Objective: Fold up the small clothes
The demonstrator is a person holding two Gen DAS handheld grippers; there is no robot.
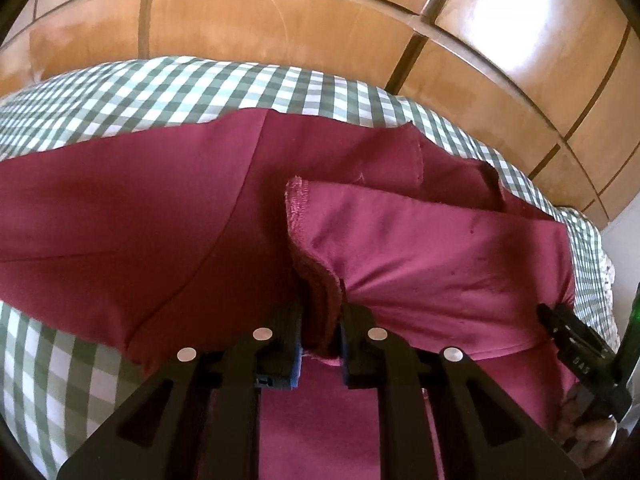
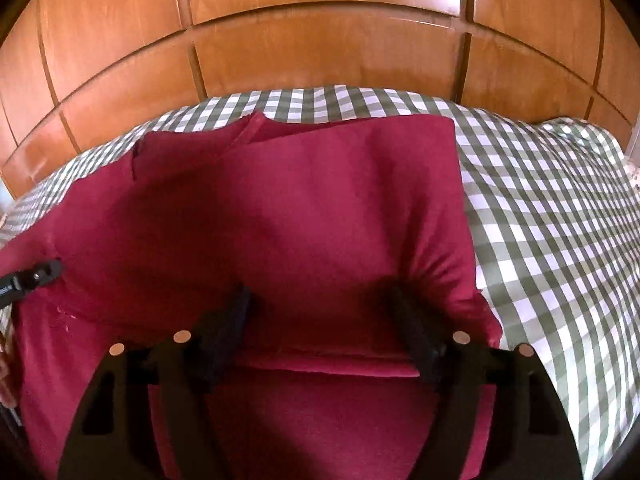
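Fingers of left gripper pinching near hem of red garment; right gripper spread wide, straddling same hem further right. Lying on checked cloth, extending far.

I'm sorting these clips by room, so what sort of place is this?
Probably a bedroom. A maroon garment lies on a soft surface under a green-and-white checked sheet, likely a bed, and glossy wooden wardrobe panels stand right behind it. The left gripper pinches the garment's edge.
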